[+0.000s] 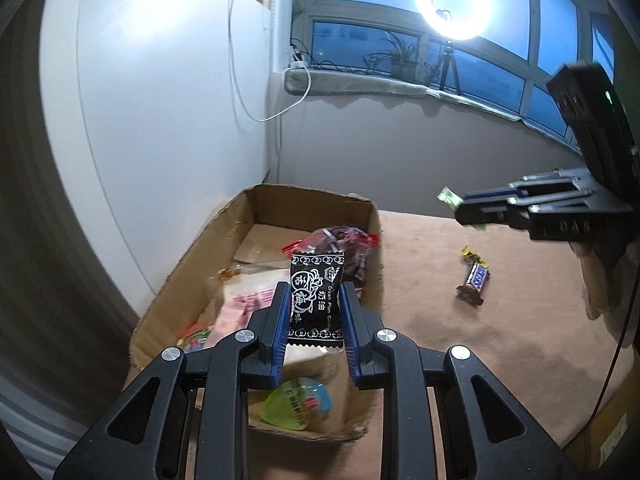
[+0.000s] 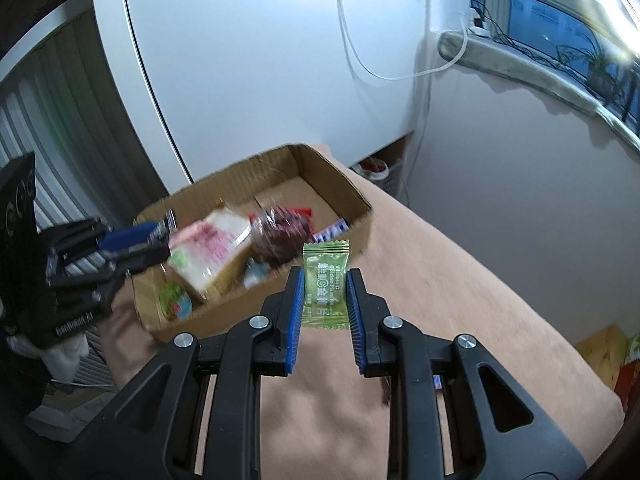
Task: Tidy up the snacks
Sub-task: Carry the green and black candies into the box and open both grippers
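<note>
My left gripper (image 1: 314, 300) is shut on a black plum candy packet (image 1: 316, 300) and holds it above the open cardboard box (image 1: 256, 200). The box holds several snacks, among them a red-wrapped bag (image 1: 340, 244), a pink packet (image 1: 248, 300) and a green jelly cup (image 1: 298, 402). My right gripper (image 2: 325, 284) is shut on a green plum candy packet (image 2: 325, 284), held above the brown tabletop just right of the box (image 2: 352, 188). It shows in the left wrist view (image 1: 472, 210) at the right with the green packet (image 1: 449, 196). The left gripper (image 2: 160, 236) shows blurred over the box.
A Snickers bar (image 1: 474, 278) lies on the brown tabletop (image 1: 440, 340) right of the box, with a yellow-wrapped candy (image 1: 470, 255) just beyond it. A white wall and a window sill stand behind. A ring light (image 1: 452, 0) shines at the window.
</note>
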Demonstrator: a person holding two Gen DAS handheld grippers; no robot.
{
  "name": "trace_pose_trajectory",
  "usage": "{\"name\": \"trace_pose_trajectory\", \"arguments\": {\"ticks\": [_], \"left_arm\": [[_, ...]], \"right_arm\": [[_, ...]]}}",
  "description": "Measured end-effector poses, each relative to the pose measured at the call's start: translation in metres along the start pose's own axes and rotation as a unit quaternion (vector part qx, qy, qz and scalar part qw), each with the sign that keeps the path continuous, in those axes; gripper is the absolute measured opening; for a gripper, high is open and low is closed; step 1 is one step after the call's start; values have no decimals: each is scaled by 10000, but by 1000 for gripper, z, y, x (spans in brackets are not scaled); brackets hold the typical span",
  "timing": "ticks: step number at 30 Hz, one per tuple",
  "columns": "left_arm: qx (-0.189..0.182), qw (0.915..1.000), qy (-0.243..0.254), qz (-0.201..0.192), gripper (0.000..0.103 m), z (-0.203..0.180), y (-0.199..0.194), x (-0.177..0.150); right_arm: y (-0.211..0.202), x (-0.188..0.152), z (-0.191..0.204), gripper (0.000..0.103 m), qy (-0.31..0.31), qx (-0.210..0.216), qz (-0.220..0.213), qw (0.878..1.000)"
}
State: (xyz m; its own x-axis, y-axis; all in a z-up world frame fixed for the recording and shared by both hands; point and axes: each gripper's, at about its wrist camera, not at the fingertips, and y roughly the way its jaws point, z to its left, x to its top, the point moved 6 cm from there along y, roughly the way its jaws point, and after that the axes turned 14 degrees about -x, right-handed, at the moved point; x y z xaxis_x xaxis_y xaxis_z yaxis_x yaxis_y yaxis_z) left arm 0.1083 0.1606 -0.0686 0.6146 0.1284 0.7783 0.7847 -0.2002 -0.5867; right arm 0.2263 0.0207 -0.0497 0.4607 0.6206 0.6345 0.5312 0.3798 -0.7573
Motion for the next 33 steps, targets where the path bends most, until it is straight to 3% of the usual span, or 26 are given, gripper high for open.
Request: {"name": "trace_pose_trajectory", "arguments": {"ticks": [14, 29, 30, 32, 33], "left_arm": [[95, 9997, -198, 103, 23, 24, 3, -10], [77, 9994, -285, 180, 23, 29, 7, -13], [86, 9994, -296, 182, 23, 30, 7, -13], [97, 9993, -313, 181, 30, 30, 7, -13], [84, 9993, -313, 179, 30, 29, 7, -13]], "right_arm": [[34, 46, 37, 22, -40, 223, 9, 9997], [51, 60, 65, 24, -139, 330, 89, 9993], [52, 61, 65, 27, -142, 317, 91, 9994], [51, 62, 64, 55, -129, 277, 63, 9995], [49, 63, 63, 63, -121, 233, 0, 9997]]}}
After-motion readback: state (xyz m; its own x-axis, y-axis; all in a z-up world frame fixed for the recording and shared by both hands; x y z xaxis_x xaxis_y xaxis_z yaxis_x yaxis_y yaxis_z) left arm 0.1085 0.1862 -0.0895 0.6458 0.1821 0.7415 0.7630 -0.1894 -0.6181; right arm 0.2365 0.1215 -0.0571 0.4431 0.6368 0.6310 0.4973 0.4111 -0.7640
